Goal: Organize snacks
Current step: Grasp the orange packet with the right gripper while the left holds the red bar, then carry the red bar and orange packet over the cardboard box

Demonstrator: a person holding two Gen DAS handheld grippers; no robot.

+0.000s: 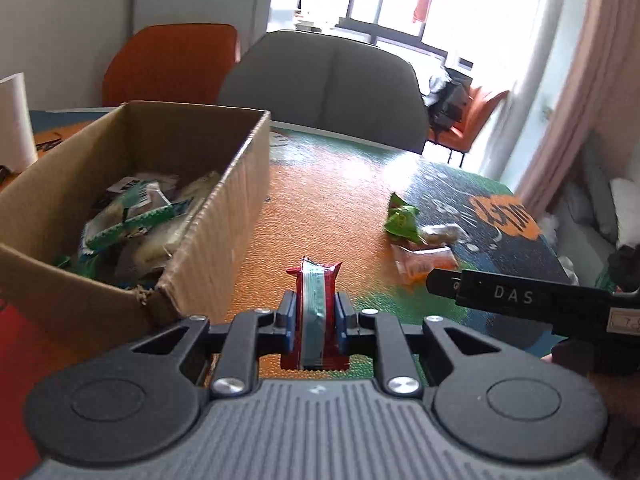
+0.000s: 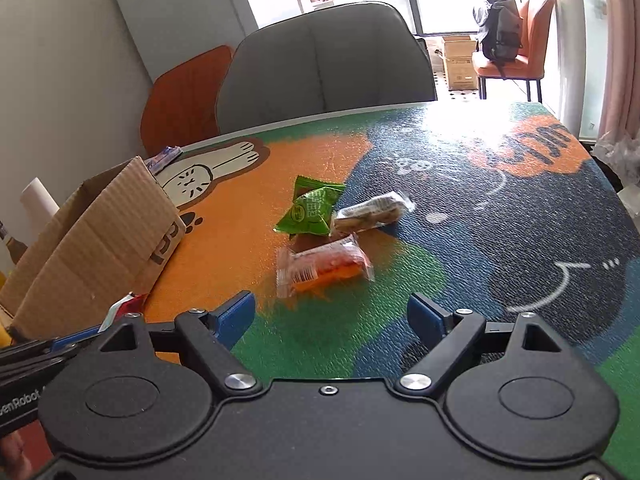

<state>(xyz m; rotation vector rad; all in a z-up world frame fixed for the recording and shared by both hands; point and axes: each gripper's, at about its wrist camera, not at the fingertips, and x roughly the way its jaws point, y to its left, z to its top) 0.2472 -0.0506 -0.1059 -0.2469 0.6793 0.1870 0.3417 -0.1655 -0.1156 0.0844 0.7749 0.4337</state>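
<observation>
My left gripper (image 1: 315, 312) is shut on a red snack packet (image 1: 315, 308) with a silver-green stripe, held just right of the open cardboard box (image 1: 224, 200). The box holds several green and white snack packets (image 1: 136, 216). My right gripper (image 2: 332, 314) is open and empty, just short of an orange packet (image 2: 324, 266). Beyond it lie a green packet (image 2: 312, 212) and a clear-wrapped brown snack (image 2: 372, 212). These three also show in the left wrist view, the green one (image 1: 402, 220) at right. The right gripper's finger (image 1: 444, 280) reaches in from the right there.
The table (image 2: 480, 208) has a colourful cartoon mat. A grey chair (image 2: 324, 64) and an orange chair (image 2: 180, 100) stand at its far side. A white roll (image 1: 14, 120) stands left of the box. The box's outer wall (image 2: 100, 248) is at my right gripper's left.
</observation>
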